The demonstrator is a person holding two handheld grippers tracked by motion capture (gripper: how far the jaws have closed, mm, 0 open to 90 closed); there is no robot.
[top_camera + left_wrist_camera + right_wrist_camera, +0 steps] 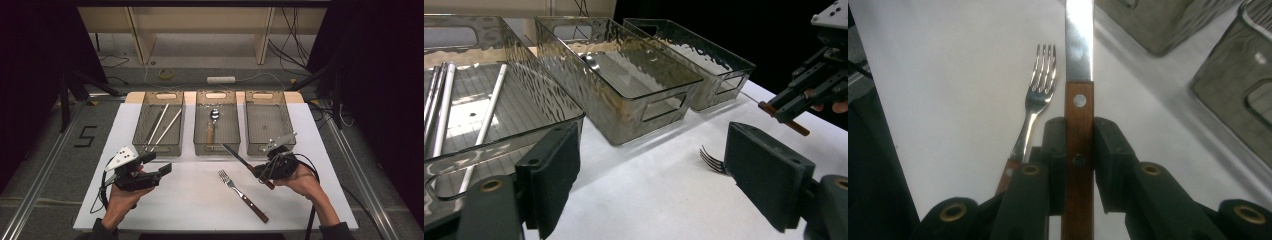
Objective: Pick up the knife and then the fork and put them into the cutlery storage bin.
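White table (200, 200), knife (1079, 115) in tongs (1079, 160)

- From my seat I look down on a white table top (300, 200) set on a grey floor (45, 165).
- A black number five (85, 136) is marked on the floor to the left of the table.
- Metal rails (37, 185) run along the floor on both sides.
- Beyond the table stands pale wooden furniture (200, 25) with upright panels.
- On the floor behind I see a yellow tape roll (166, 73), a white power strip (221, 79) and loose cables (292, 40).
- Black curtains (380, 60) close off both sides; the light falls on the middle.
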